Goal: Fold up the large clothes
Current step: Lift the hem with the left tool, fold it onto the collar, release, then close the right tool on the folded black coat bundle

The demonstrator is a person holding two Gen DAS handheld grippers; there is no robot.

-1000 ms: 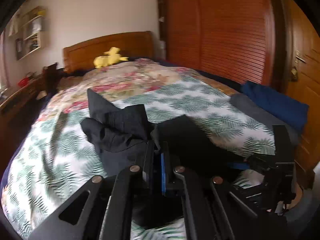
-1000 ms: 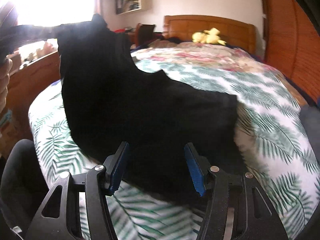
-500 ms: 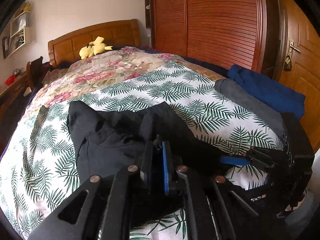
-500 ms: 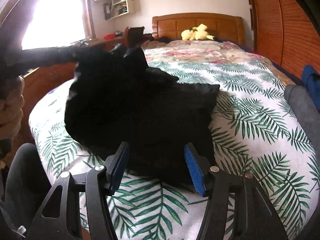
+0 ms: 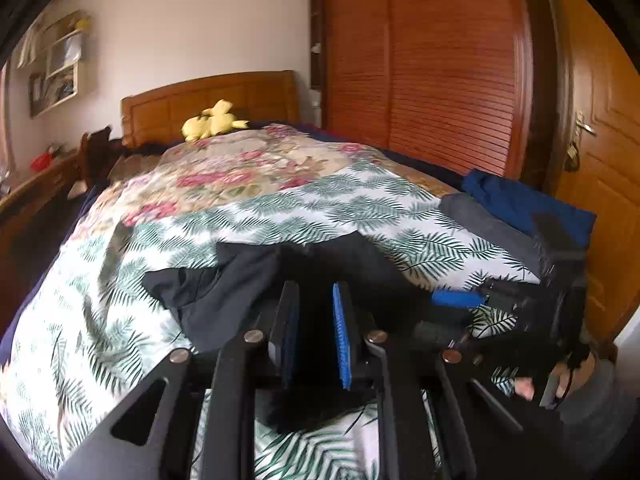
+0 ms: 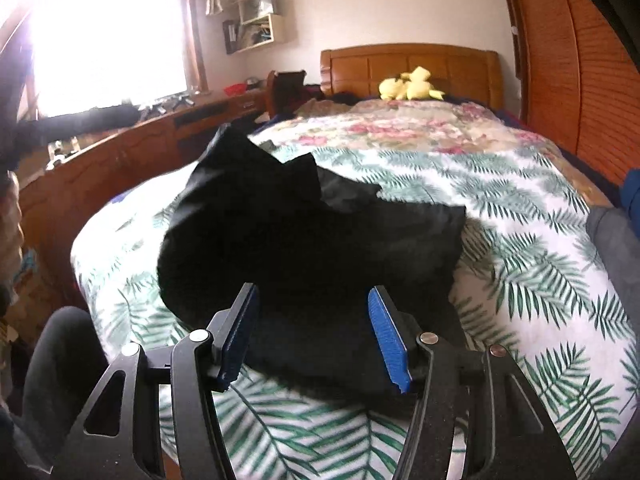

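Garment: a black garment (image 6: 312, 248) is seen bunched on the near part of the bed (image 6: 532, 280), one flap standing up in a peak at its far left, nothing laid flat.
Handling: judged soft, limp and light; expected to sag and slide over itself when lifted. No stiffness is shown.
Hold points: an outer edge or corner is judged best; the raised flap and the near hem are the parts most easily reached. Which part is sleeve or collar cannot be told.
Left gripper (image 5: 316, 334): jaws are opening, a narrow gap seen between the blue pads; dark cloth lies under and behind them, but no pinch is seen.
Right gripper (image 6: 314, 334): jaws spread wide just over the near hem, nothing pressed between them.
Surroundings: a grey folded item (image 5: 492, 224) and a blue one (image 5: 516, 200) are noted at the bed's right edge; a yellow plush toy (image 6: 412, 84) at the headboard.
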